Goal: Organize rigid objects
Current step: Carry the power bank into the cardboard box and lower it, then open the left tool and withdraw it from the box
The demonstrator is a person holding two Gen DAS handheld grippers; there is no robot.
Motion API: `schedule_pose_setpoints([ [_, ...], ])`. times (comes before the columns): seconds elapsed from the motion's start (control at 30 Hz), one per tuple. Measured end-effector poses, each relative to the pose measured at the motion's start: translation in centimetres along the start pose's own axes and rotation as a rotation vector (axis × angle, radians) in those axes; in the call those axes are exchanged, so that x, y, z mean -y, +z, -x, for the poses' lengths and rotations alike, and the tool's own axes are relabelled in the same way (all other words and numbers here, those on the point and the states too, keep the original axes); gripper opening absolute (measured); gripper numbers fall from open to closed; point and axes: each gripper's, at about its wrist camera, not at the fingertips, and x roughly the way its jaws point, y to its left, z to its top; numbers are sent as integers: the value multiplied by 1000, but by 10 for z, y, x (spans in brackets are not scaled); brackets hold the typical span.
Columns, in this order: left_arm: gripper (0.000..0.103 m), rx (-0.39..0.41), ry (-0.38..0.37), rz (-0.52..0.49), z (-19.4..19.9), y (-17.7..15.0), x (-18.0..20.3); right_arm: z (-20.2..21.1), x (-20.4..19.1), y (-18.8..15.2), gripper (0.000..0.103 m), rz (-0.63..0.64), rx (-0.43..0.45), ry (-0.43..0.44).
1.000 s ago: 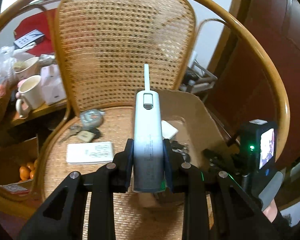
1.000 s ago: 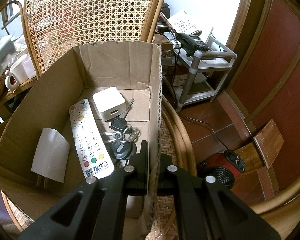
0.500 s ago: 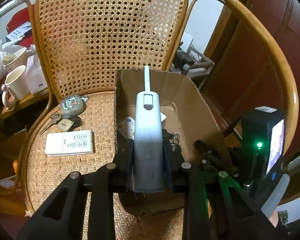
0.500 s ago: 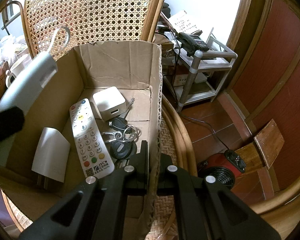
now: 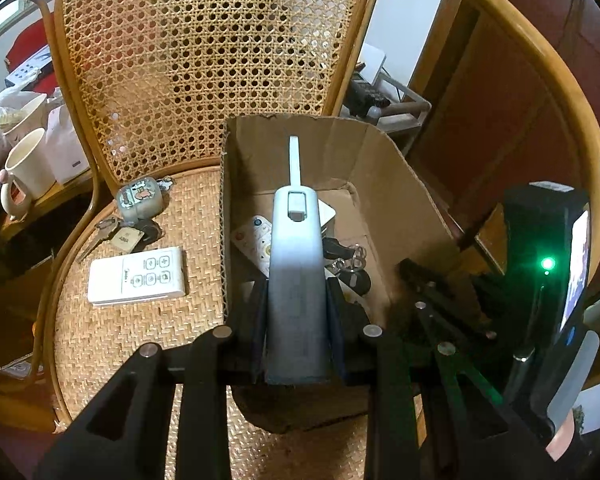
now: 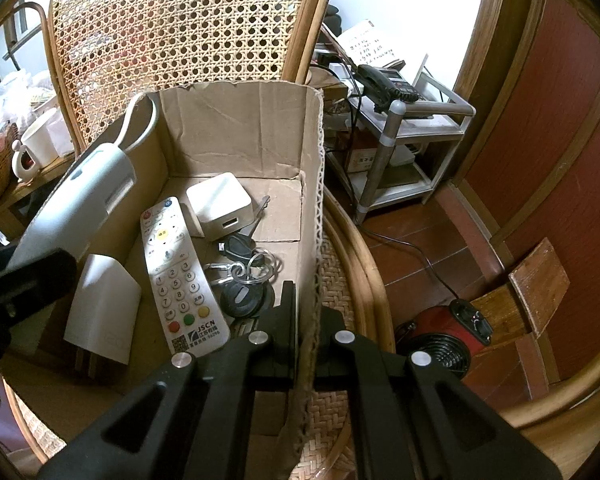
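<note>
My left gripper (image 5: 298,294) is shut on a pale blue-grey power bank (image 5: 296,272) with a loop strap, holding it tilted over the open cardboard box (image 5: 384,184) on the rattan chair. In the right wrist view the power bank (image 6: 80,200) hangs above the box's left wall. My right gripper (image 6: 305,312) is shut on the box's right wall (image 6: 312,200). Inside lie a white TV remote (image 6: 180,272), a white square adapter (image 6: 220,204), keys with black fobs (image 6: 244,276) and a white plug (image 6: 104,308).
On the woven seat left of the box lie a white button panel remote (image 5: 138,276), a bunch of keys (image 5: 120,236) and a cartoon earbud case (image 5: 140,198). A mug (image 5: 24,172) stands on a side table. A red fan heater (image 6: 440,340) sits on the floor.
My left gripper has carried the power bank rightward and down, from above the seat to over the box. The right gripper has kept still on the box wall.
</note>
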Motion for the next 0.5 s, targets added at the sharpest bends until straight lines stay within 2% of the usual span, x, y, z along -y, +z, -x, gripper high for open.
schedule_pose_setpoints([
  [0.23,26,46,-15,4,10,2,-1,-2,1,0,6,2,-3,3],
  [0.5,27,50,-7,23,15,3,-9,-1,1,0,6,1,-8,10],
])
